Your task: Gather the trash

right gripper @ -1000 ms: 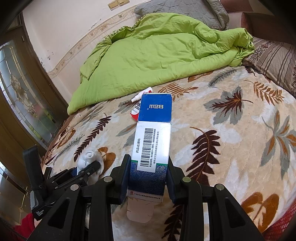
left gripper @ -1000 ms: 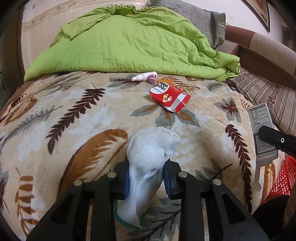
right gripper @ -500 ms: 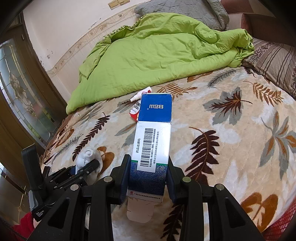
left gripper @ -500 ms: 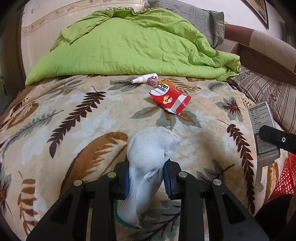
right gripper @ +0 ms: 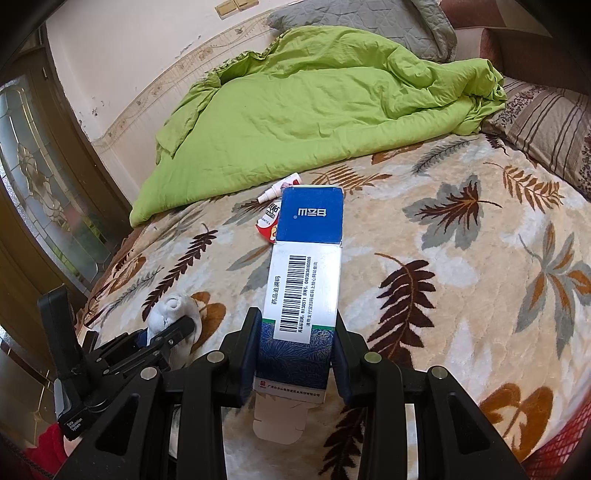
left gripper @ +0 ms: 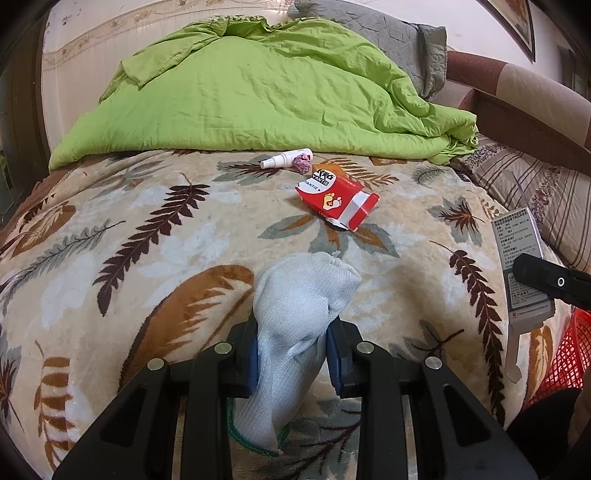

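My left gripper (left gripper: 293, 349) is shut on a pale white sock (left gripper: 297, 306), held above the leaf-patterned blanket (left gripper: 147, 236). My right gripper (right gripper: 297, 354) is shut on a blue and white medicine box (right gripper: 304, 273) with a barcode; this box (left gripper: 522, 266) also shows at the right edge of the left wrist view. Farther up the bed lie a red packet (left gripper: 336, 201), a small white spray bottle (left gripper: 282, 159) and a crumpled pink wad (left gripper: 303, 162). In the right wrist view the red packet (right gripper: 267, 225) is mostly hidden behind the box.
A crumpled green duvet (left gripper: 258, 92) and a grey pillow (left gripper: 388, 33) fill the head of the bed. A striped pillow (left gripper: 517, 177) lies at the right. A red mesh basket (left gripper: 565, 354) sits at the lower right, beside the bed. A glazed door (right gripper: 33, 177) stands at left.
Both grippers keep their hold. The left wrist view has drifted slightly, so the bed items sit a little lower in frame; the right barely moved.
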